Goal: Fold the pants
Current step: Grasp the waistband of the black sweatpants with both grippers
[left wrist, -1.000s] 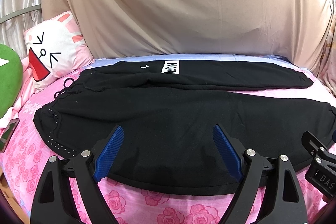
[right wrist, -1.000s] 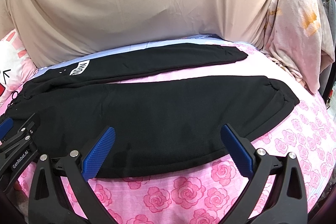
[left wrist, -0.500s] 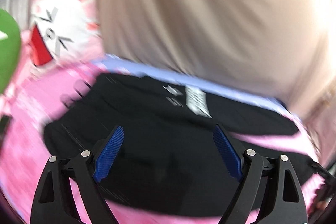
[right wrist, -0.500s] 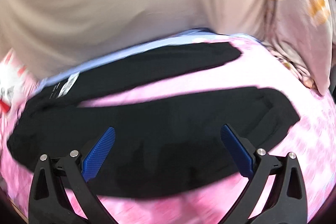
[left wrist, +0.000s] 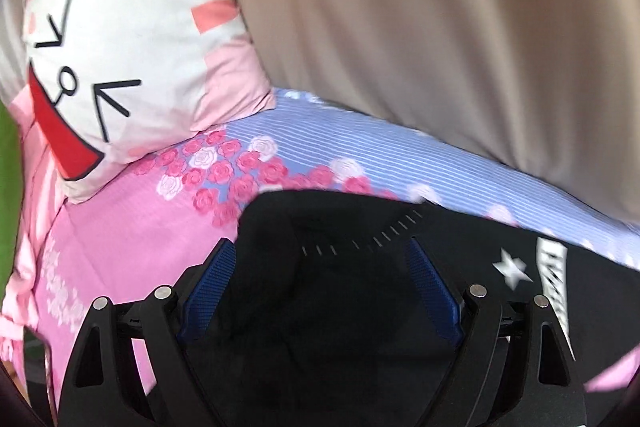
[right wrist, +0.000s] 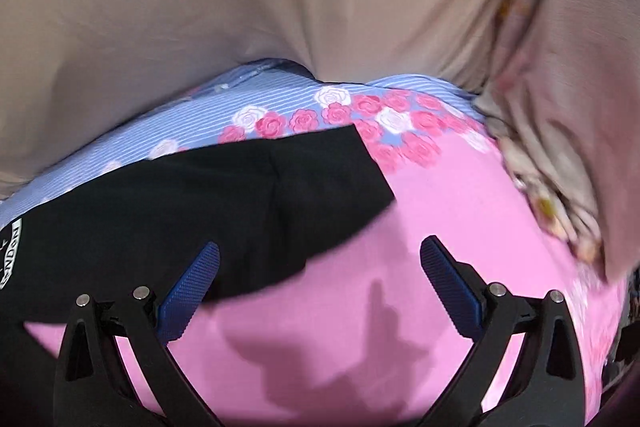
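Pants point(left wrist: 340, 307), black, lying flat on pink rose-print bedsheet point(left wrist: 132, 239); waist end with white star and label sits under the left gripper point(left wrist: 320, 287), whose blue-padded fingers stand wide apart, holding nothing. Right gripper point(right wrist: 320, 287), fingers likewise spread and empty, hovers at the leg cuff's edge over bare sheet. Cartoon-face pillow point(left wrist: 120, 67) and beige drape point(right wrist: 240, 7) behind.

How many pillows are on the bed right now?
1: the white and pink cartoon-face pillow, at the head end, left of the black pants. A green edge beside it may be another.
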`<state>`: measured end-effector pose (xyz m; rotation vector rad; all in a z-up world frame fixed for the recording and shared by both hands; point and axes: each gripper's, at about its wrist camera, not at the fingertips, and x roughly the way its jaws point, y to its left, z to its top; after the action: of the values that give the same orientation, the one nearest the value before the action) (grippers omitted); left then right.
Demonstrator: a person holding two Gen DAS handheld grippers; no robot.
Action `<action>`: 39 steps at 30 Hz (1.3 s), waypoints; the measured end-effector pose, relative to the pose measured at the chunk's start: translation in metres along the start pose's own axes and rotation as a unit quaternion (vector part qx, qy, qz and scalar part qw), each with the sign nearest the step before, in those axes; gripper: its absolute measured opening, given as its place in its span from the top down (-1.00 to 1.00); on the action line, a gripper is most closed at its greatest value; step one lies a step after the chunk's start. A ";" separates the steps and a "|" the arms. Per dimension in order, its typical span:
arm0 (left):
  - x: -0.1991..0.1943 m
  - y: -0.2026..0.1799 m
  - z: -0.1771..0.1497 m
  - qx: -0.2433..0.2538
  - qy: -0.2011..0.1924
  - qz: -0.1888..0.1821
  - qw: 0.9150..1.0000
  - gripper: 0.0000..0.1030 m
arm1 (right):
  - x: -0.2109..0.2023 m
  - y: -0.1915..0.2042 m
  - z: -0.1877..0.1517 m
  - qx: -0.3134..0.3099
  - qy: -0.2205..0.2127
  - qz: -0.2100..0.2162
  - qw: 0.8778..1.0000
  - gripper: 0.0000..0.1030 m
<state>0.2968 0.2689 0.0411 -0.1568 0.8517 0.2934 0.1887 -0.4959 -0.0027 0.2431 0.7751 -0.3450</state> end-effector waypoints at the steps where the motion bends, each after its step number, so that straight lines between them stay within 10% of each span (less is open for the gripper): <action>1: 0.012 0.004 0.006 -0.012 0.003 0.010 1.000 -0.64 | 0.008 -0.002 0.007 0.003 0.003 0.002 1.000 -0.91; 12: 0.120 0.038 0.024 -0.088 0.107 0.009 0.990 -0.50 | 0.076 0.006 0.033 0.035 0.036 0.031 0.998 -0.87; 15: 0.114 0.028 0.025 -0.053 0.088 -0.005 0.995 0.54 | 0.072 0.019 0.031 0.001 0.023 0.027 0.999 -0.13; 16: 0.109 0.026 0.025 -0.048 0.086 -0.010 0.995 0.63 | 0.068 0.021 0.031 -0.004 0.021 0.036 0.999 0.41; 18: 0.093 0.022 0.025 -0.040 0.072 -0.020 0.996 0.80 | 0.054 0.019 0.031 0.000 0.011 0.058 0.998 0.67; 30: -0.137 0.043 -0.013 0.011 -0.069 -0.104 0.992 0.82 | -0.140 -0.002 -0.013 -0.056 -0.137 0.126 0.981 0.74; 39: -0.172 0.107 -0.150 -0.003 -0.021 -0.078 0.997 0.61 | -0.172 -0.069 -0.140 -0.063 -0.087 0.095 0.990 0.71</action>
<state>0.0484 0.2999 0.0722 -0.2215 0.7924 0.1533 -0.0422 -0.4751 0.0179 0.1641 0.5944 -0.1349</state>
